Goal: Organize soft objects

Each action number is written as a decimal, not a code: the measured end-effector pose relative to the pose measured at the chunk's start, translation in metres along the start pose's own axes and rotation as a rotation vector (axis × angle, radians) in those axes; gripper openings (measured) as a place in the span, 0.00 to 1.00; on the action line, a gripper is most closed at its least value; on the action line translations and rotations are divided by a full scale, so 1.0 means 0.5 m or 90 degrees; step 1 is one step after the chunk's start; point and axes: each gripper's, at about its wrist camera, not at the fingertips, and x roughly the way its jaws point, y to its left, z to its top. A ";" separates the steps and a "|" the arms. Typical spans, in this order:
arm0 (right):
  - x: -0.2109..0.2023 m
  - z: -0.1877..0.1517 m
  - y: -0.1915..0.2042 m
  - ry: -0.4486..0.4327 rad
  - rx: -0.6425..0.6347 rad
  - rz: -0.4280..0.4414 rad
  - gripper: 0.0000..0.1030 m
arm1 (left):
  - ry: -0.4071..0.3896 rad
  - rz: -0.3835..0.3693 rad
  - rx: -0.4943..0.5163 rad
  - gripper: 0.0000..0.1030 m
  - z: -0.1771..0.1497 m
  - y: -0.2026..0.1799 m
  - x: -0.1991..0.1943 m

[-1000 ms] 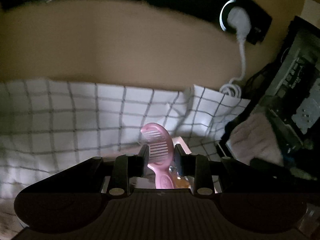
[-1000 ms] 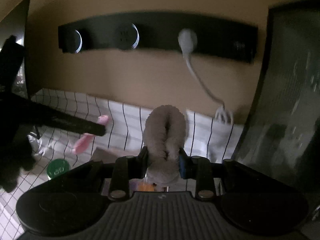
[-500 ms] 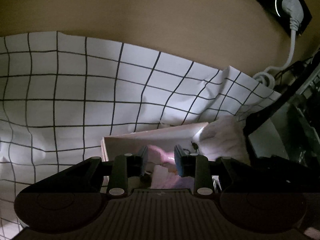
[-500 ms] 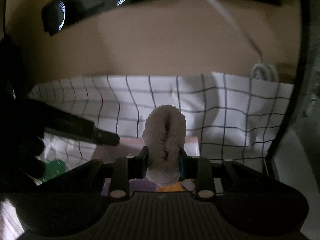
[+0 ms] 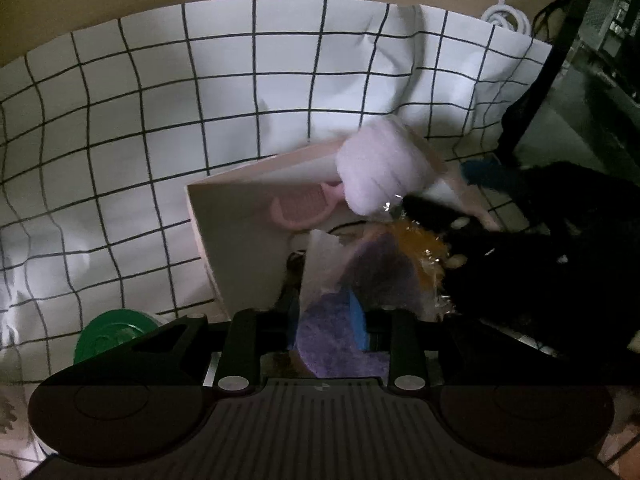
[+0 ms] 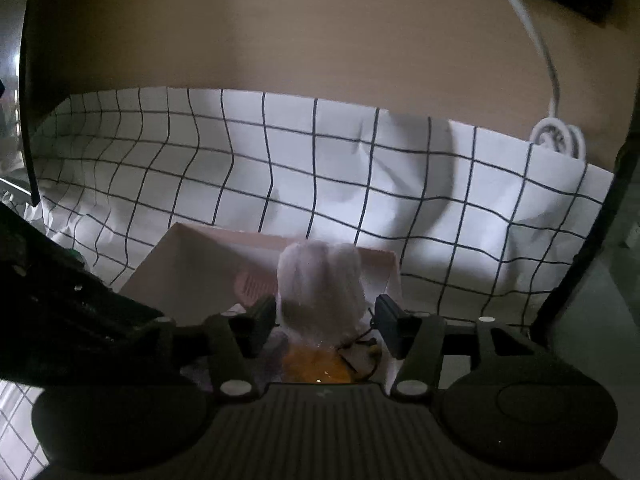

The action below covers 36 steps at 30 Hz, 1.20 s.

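At six o'clock in the left wrist view, left gripper [image 5: 330, 320] opening, with nothing pinched. Pink comb [image 5: 304, 208], clamped between these jaws a second ago, now lying loose inside the pale box [image 5: 240, 240], at twelve o'clock from the fingertips, near the far wall. Only a purple cloth [image 5: 340, 336] showing in the gap, apparently lower in the box and not gripped. Reads as the comb delivered. At one o'clock from the comb, a fluffy pink puff [image 5: 380, 168] at the box's far right corner, above something orange [image 5: 420, 240].

Further right, in the right wrist view, right gripper [image 6: 326, 320] also opening. Squeezing the puff narrow half a second ago, now standing wide, right pad clear of it, left pad just beside or barely touching; cannot tell which. Puff [image 6: 320, 288] between the jaws at twelve o'clock, fluffed back out, resting on the box's contents. Judged as release nearly complete, with both items in the box. Next, probably lifting both grippers away without dragging the puff out.
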 end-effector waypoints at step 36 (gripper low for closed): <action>-0.125 -0.018 -0.014 0.059 0.153 0.038 0.53 | -0.077 0.008 -0.028 0.31 -0.045 0.009 -0.061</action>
